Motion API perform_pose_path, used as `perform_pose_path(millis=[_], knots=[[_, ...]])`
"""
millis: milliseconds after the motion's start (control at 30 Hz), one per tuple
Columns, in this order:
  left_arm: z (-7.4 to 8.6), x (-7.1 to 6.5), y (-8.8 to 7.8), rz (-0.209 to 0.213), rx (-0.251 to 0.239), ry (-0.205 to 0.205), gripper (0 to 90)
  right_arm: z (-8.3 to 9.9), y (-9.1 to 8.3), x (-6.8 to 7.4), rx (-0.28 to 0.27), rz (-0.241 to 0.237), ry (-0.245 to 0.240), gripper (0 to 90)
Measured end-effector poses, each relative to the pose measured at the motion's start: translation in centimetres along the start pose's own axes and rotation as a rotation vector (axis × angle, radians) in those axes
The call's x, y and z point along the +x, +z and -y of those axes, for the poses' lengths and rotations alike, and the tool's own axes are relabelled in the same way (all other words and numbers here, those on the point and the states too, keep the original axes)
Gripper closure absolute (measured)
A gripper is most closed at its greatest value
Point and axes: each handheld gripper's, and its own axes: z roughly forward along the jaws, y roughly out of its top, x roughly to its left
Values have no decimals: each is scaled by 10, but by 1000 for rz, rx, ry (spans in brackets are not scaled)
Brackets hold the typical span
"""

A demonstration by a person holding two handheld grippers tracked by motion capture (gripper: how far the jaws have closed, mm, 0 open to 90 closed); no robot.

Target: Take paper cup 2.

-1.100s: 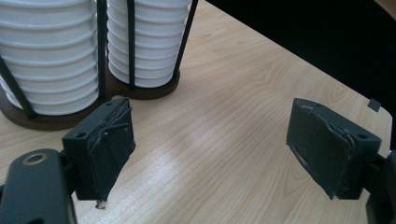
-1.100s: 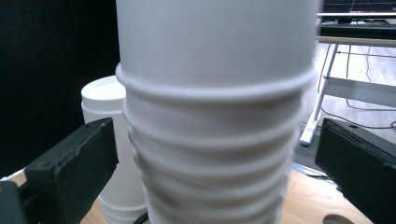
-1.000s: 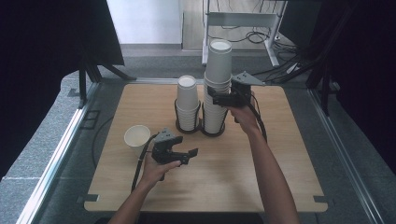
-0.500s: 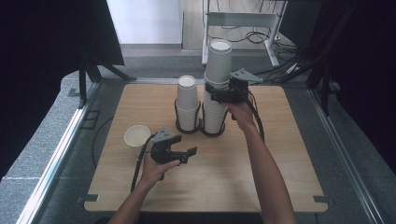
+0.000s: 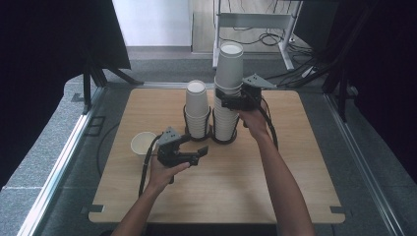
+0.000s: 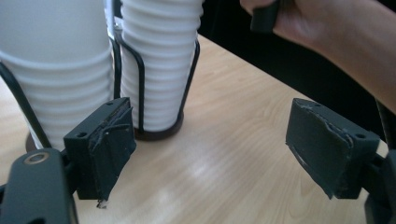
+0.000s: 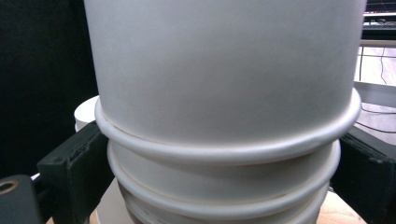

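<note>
Two stacks of white paper cups stand in black wire holders at the table's middle back, a tall stack [image 5: 229, 73] and a shorter stack [image 5: 197, 105]. My right gripper [image 5: 229, 102] is shut on the tall stack [image 7: 224, 93], with its pads [image 7: 77, 163] pressing both sides just under a cup rim. My left gripper [image 5: 199, 156] hovers in front of the stacks, open. Its jaws have just been opening a little, and nothing lies between them [image 6: 210, 154]. In the left gripper view both stacks [image 6: 159, 60] rise just beyond its pads [image 6: 105, 149]. A single cup [image 5: 143, 143] stands upright to the left.
The wooden table [image 5: 295, 177] has bare board at the front and right. A metal rail [image 5: 59, 162] runs along its left side. Behind the table stands a grey frame [image 5: 255, 19] with cables on the floor.
My left gripper has risen slightly above the table. The right gripper and both stacks have kept still.
</note>
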Motion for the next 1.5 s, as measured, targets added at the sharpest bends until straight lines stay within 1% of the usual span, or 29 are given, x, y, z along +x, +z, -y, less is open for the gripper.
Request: perform_pose_path(millis=[133, 167, 267, 400, 467, 533, 567, 600, 667, 767, 867, 933, 1067, 1200, 1267, 1300, 1333, 1367, 1400, 1467, 1500], knots=[[-17, -1, 2, 2, -26, 10, 155, 0, 0, 0, 3, 0, 0, 33], [-23, -1, 3, 0, -33, 11, 151, 0, 0, 0, 3, 0, 0, 33], [-40, -2, 5, -20, -46, 17, 147, -1, 0, 0, 5, -1, -2, 33], [-61, -1, 9, -26, -72, 8, 145, 0, 0, 0, 6, -1, -4, 33], [-69, 0, 11, -32, -89, 8, 149, 0, 0, 0, 4, -1, 0, 33], [-76, 3, 13, -18, -95, 4, 147, 0, 0, 0, 5, -1, 0, 34], [-79, 3, 15, -36, -103, 3, 145, 0, 0, 0, 5, 0, 0, 34], [-82, 4, 16, -44, -110, 2, 148, 0, 0, 0, 5, 0, 0, 34], [-89, 6, 19, -37, -116, -3, 145, 0, -1, 1, 3, 1, 1, 34], [-99, 9, 24, -37, -123, 10, 142, 0, -1, 1, 3, 0, 1, 34], [-110, 14, 30, -33, -145, -2, 132, 0, -1, 1, 3, 1, 1, 34], [-116, 18, 34, -43, -149, 4, 126, 0, -1, 1, 4, 0, 1, 34], [-128, 28, 42, -23, -142, -9, 115, -1, -1, 1, 10, -1, 1, 33], [-135, 35, 52, -8, -127, -19, 98, -1, -1, 1, 10, -1, 0, 34], [-137, 37, 56, 4, -121, -51, 94, -1, -1, 1, 10, -1, 1, 34], [-138, 38, 57, 15, -118, -58, 94, -1, -1, 1, 10, -1, 0, 34], [-139, 37, 58, 17, -119, -59, 87, -1, -1, 1, 10, 0, -3, 34], [-141, 36, 59, 3, -121, -48, 79, -1, -1, 1, 10, 0, -3, 34], [-142, 37, 60, -1, -120, -45, 81, -1, -1, 1, 11, 0, -4, 34], [-145, 37, 62, 8, -119, -44, 79, -1, -1, 1, 11, -1, -3, 34], [-147, 36, 63, 3, -118, -37, 79, -1, -1, 1, 11, -1, -2, 34]])
